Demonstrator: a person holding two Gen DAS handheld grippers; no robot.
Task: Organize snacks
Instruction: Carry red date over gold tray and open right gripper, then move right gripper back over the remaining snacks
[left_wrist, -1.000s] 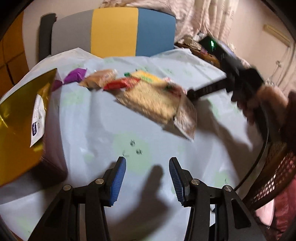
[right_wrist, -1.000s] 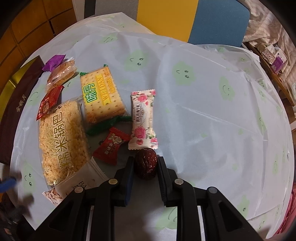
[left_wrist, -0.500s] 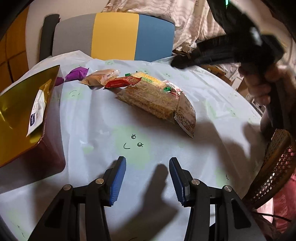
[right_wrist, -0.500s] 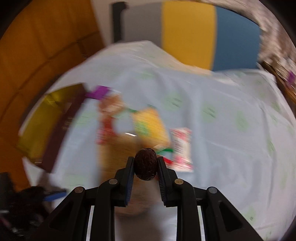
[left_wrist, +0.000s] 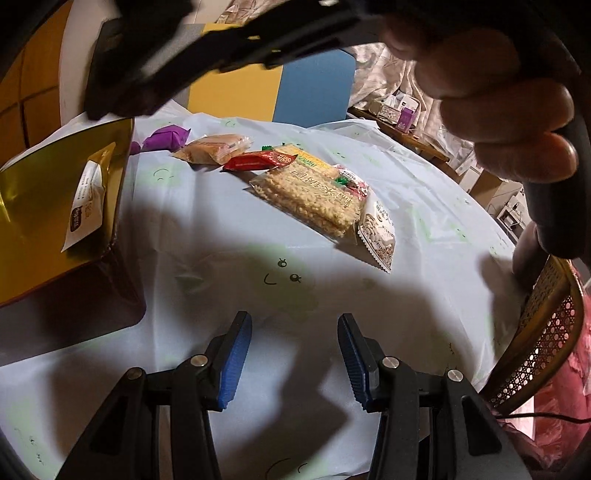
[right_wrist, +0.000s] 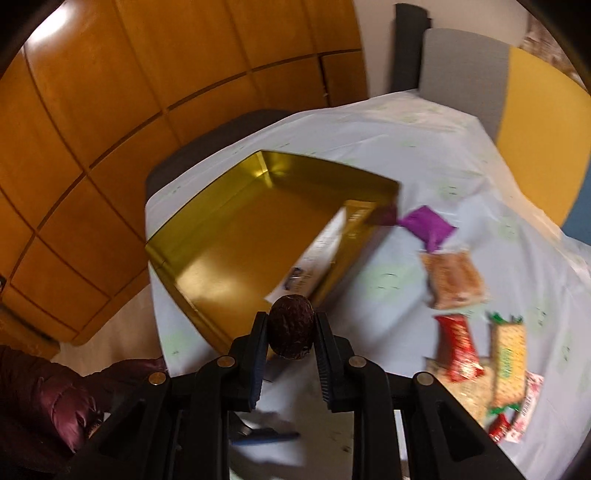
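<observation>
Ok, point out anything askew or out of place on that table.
The white snack packet inside the gold rectangular tin leans tilted against its wall instead of lying flat. The loose wrapped snacks lie overlapped in a heap.

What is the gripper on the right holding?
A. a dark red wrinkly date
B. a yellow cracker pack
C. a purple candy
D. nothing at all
A: the right gripper is shut on the dark wrinkly date, pinched between its fingers above the near edge of the gold box.
</observation>
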